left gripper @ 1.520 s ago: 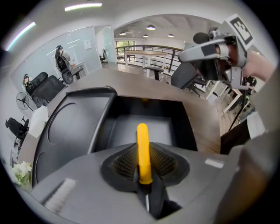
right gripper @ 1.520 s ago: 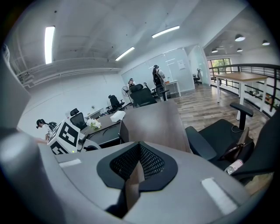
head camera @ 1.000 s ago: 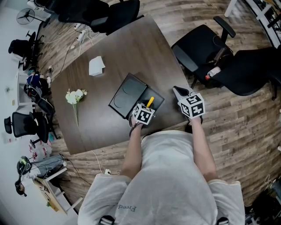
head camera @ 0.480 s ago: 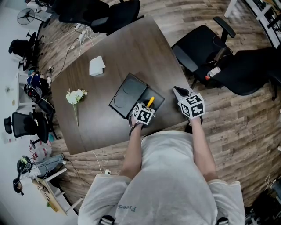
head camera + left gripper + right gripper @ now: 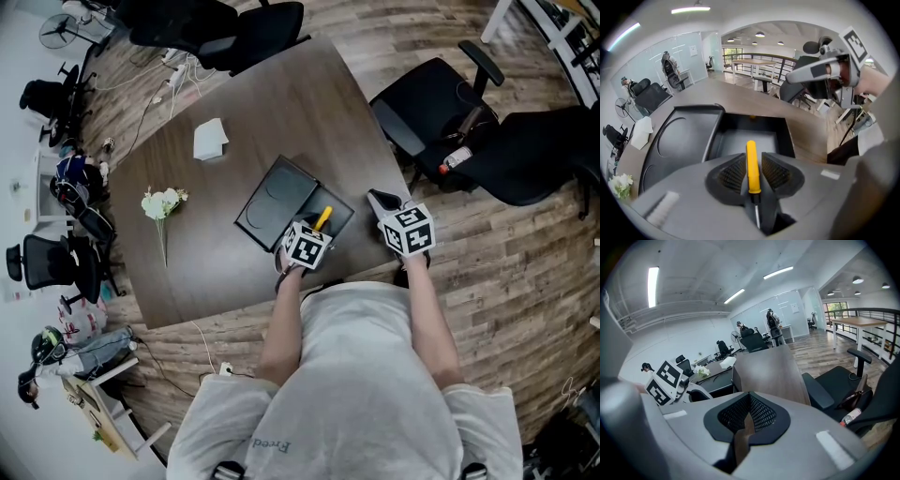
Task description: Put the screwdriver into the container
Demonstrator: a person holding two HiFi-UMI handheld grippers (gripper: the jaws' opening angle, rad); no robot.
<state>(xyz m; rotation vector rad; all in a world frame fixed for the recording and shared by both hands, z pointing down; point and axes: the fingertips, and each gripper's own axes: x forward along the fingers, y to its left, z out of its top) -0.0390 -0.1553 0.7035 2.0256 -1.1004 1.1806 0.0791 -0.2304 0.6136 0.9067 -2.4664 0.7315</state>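
Observation:
A yellow-handled screwdriver (image 5: 751, 165) is clamped between the jaws of my left gripper (image 5: 751, 172), handle pointing forward, metal shaft toward the camera. It hangs over the near edge of the black container (image 5: 749, 140), above its smaller open compartment. From the head view the yellow handle (image 5: 322, 218) pokes out past the left gripper (image 5: 314, 228) over the container (image 5: 281, 200). My right gripper (image 5: 382, 200) hovers at the table's right edge, shut, with nothing between its fingers (image 5: 749, 414).
A dark wooden table (image 5: 281, 103) carries a white box (image 5: 208, 139) and a white flower bunch (image 5: 160, 203) to the left. Black office chairs (image 5: 441, 103) stand right of the table, another at the far side (image 5: 225, 23).
Almost nothing differs; the view has shifted slightly and both grippers hold the same places.

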